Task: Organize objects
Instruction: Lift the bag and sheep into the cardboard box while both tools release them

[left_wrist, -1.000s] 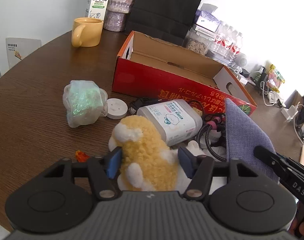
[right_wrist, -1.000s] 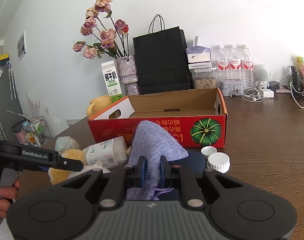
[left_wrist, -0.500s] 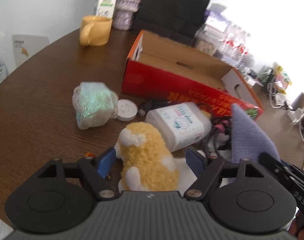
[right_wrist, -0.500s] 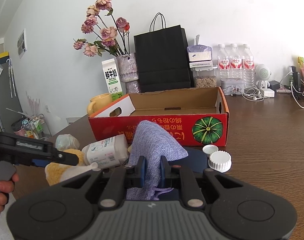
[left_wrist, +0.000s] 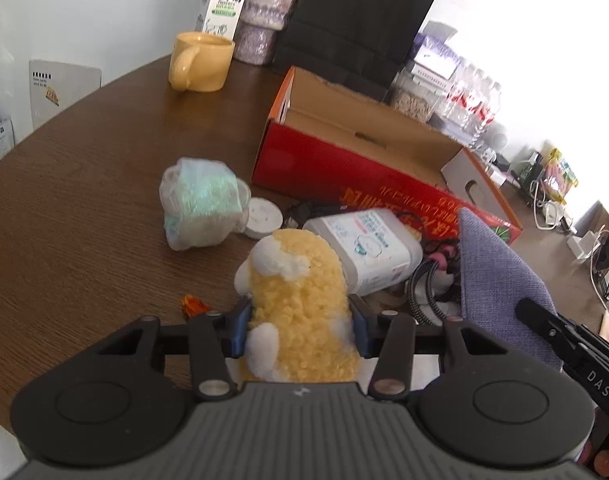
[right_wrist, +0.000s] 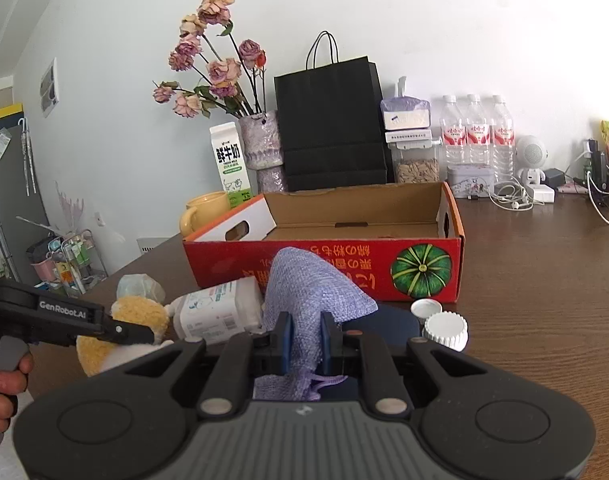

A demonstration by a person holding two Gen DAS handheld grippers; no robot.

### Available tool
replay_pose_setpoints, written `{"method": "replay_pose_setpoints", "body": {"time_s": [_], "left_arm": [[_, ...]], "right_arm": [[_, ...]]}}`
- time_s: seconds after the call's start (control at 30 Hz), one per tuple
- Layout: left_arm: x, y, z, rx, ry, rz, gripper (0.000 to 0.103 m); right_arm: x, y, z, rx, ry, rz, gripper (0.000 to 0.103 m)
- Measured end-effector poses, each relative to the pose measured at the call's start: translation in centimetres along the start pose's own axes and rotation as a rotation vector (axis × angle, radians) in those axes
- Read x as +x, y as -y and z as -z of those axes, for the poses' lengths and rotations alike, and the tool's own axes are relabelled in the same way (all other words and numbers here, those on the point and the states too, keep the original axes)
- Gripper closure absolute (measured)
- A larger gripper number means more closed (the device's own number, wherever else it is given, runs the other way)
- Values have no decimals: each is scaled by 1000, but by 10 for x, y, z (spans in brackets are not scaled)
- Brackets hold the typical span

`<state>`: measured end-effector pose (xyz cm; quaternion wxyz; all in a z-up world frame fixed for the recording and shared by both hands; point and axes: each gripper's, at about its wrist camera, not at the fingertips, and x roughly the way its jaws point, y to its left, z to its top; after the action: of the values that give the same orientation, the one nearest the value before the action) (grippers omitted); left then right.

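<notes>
surface: brown wood tabletop [left_wrist: 84, 216], red box [left_wrist: 344, 168] behind
left tool [left_wrist: 298, 326]: my jaws closing, pads touching plush toy [left_wrist: 296, 300]
toy: yellow, fluffy, white patches
right tool [right_wrist: 306, 338]: clamped on purple cloth [right_wrist: 308, 284]

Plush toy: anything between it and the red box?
Yes. The plush toy sits between the closing left gripper pads. Between it and the red box lies the white wipes pack, on its side against the box's front wall. Lifted over that, nothing visible blocks the open top.
</notes>
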<state>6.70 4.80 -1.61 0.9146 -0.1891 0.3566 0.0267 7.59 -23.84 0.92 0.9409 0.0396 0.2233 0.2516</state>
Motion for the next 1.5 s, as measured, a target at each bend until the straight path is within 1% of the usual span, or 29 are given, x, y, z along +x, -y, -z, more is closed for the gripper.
{"method": "replay_pose_setpoints", "body": {"time_s": [0.27, 0.43, 0.7, 0.83, 1.0, 1.2, 1.37, 1.5], "left_arm": [[-23, 16, -19, 50, 123, 42, 54], [-23, 27, -34, 64, 158, 69, 54], [-15, 46, -61, 92, 226, 106, 54], [-2, 55, -78, 101, 253, 109, 54], [21, 64, -100, 94, 276, 105, 54], [60, 68, -124, 68, 277, 82, 54], [96, 68, -138, 60, 256, 64, 54], [123, 63, -147, 55, 234, 49, 53]], "right_arm": [[-6, -5, -22, -27, 61, -13, 90], [-1, -8, -38, -44, 92, -22, 94], [14, -12, -65, -61, 145, -41, 94], [30, -8, -81, -56, 166, -45, 94], [59, 2, -101, -35, 172, -46, 94], [100, 21, -122, 12, 169, -38, 94], [135, 40, -129, 50, 139, -23, 94], [161, 55, -128, 77, 87, -13, 93]]}}
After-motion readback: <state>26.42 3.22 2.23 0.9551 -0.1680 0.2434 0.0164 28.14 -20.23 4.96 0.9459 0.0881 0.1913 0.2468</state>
